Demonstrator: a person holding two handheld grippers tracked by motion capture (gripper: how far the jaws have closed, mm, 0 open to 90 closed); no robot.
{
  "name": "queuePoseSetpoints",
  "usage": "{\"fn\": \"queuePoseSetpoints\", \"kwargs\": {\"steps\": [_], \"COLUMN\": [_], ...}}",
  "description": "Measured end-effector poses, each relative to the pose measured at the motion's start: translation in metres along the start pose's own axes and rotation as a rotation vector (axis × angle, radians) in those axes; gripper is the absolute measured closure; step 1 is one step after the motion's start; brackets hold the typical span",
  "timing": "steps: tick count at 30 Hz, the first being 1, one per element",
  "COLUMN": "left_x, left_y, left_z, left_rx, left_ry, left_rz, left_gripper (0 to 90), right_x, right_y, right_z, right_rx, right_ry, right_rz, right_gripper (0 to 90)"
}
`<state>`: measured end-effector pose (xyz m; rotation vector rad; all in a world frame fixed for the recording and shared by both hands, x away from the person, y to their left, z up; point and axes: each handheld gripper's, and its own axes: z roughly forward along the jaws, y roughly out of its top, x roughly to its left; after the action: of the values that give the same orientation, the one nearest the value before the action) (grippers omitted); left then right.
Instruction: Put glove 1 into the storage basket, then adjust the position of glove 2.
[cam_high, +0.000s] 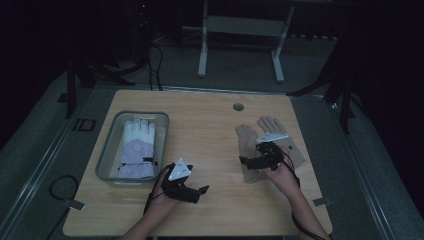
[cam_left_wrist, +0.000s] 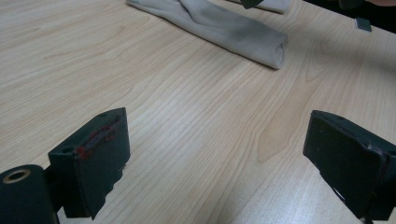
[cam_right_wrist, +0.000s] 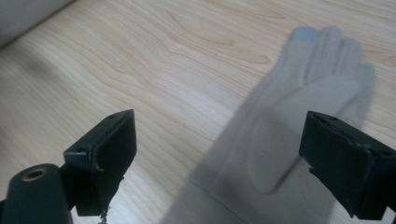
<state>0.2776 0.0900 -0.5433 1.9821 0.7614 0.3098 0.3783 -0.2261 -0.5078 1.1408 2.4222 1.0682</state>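
Note:
Two beige knit gloves lie on the right half of the wooden table (cam_high: 210, 130), one (cam_high: 246, 136) to the left of the other (cam_high: 273, 125). My right gripper (cam_high: 246, 162) hovers open over the cuff end of the left beige glove (cam_right_wrist: 299, 116), which lies flat under its jaws with fingers pointing away. My left gripper (cam_high: 197, 193) stands open low over bare wood near the table's front. Nothing is between its jaws, and a beige glove's cuff (cam_left_wrist: 261, 44) lies farther off. A white and lavender glove (cam_high: 137, 145) rests in a clear bin (cam_high: 106, 147) at left.
A round cable hole (cam_high: 238, 107) sits near the table's far edge. Beyond the table stand white desk legs (cam_high: 202, 50) on a dark floor. A black cable (cam_high: 57, 187) loops on the floor at left.

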Motion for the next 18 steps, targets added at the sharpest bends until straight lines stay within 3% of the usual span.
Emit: {"fn": "queuePoseSetpoints", "kwargs": {"steps": [2,4,9,13,18], "left_x": [-0.001,-0.001,-0.002,-0.004,0.0], "left_y": [-0.002,-0.004,-0.007,-0.009,-0.01], "left_z": [-0.001,-0.002,-0.004,-0.007,-0.008], "left_rx": [-0.002,-0.018,-0.047,-0.069,-0.09], "left_ry": [0.007,0.004,0.019,0.02,0.003], "left_rz": [0.005,0.008,0.016,0.032,0.002], "left_gripper": [7.3,7.3,7.3,7.3,7.3], "right_x": [-0.006,-0.009,-0.024,-0.036,-0.043], "right_y": [-0.005,-0.007,-0.009,-0.006,-0.001], "right_z": [-0.002,-0.003,0.002,0.011,0.025], "right_rx": [-0.021,-0.023,-0.031,-0.015,-0.012], "right_ry": [-0.025,-0.084,-0.102,-0.115,-0.126], "right_rz": [-0.027,-0.069,-0.075,-0.049,-0.03], "right_gripper": [22.6,35.1,50.9,49.4,46.5]}}
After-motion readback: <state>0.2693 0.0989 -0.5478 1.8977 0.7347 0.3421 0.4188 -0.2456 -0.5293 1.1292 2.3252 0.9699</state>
